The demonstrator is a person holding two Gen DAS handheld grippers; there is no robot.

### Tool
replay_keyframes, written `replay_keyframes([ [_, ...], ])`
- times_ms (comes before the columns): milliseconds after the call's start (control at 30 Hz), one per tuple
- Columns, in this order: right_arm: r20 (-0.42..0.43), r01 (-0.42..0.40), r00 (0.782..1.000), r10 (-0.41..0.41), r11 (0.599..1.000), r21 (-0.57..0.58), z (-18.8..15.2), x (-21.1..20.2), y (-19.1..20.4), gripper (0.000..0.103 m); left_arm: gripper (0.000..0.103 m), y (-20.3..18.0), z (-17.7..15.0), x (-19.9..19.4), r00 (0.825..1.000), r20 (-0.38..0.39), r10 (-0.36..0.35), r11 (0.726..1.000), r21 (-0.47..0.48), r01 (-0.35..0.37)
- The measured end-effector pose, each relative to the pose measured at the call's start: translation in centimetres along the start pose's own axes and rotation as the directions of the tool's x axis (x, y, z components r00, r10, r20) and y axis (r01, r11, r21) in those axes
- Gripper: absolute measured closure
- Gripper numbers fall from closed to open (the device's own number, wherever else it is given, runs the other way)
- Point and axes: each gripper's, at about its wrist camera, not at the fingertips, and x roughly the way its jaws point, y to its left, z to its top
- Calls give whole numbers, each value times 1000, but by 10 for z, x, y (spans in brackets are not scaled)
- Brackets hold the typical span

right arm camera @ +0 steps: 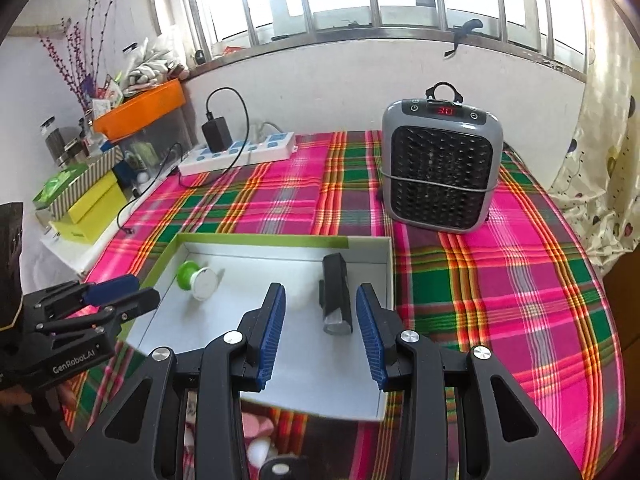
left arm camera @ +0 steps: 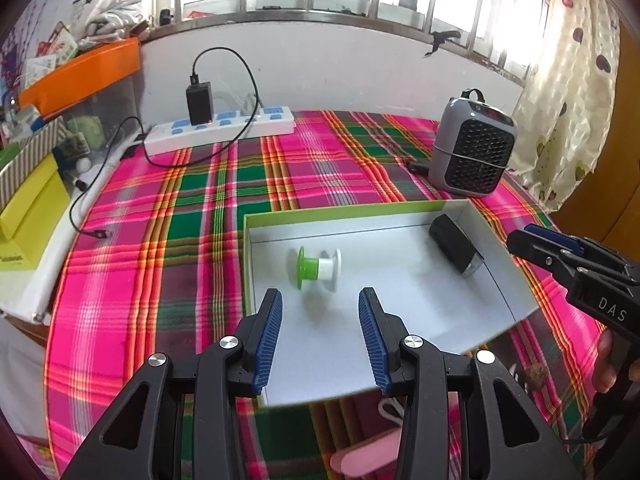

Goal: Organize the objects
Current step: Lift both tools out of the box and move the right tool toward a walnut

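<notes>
In front of me sits one shallow box (left arm camera: 496, 264) with a green rim and a pale floor, resting on the plaid tabletop (left arm camera: 224, 200). I count two things inside it: one green-and-white spool (left arm camera: 319, 267) lying on its side toward the left half, and one black device (left arm camera: 456, 246) with a clear end lying against the right wall, well apart from the spool. My left claw (left arm camera: 320, 336) stands open over the box's near part with nothing between its two blue pads; in its view the spool lies just beyond the tips. My right claw (right arm camera: 320, 332) is likewise open and empty, its two pads spread on either side of the black device's near end as seen from above, without touching it. Farther out on the tabletop I see one grey heater (right arm camera: 442, 168) showing red digits, and one white power strip (left arm camera: 220, 128) carrying one black charger (left arm camera: 199, 104) with its cable looping over the cloth.
</notes>
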Motion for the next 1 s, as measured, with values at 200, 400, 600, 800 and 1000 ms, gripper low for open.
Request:
replay_keyframes([
  [200,-3,-19,1000,19,1000,-22,-14,-12,6,65,65,4,-14,-16,1000,9,-12,1000,-15,12],
  [400,-2,-52,999,52,998,-43,-37,-29,13,65,65,4,-31,-32,1000,16,-23,1000,-18,23],
  [600,-3,-101,995,101,993,-68,-60,-43,27,65,65,7,-49,-41,999,13,-53,998,-29,53],
  [800,-32,-169,985,167,978,-118,-84,-50,46,65,65,17,-72,-44,998,-8,-62,995,-78,61],
  [1000,-67,-262,965,255,952,-159,-107,-51,65,56,65,25,-91,-49,998,-17,-56,993,-105,54],
])
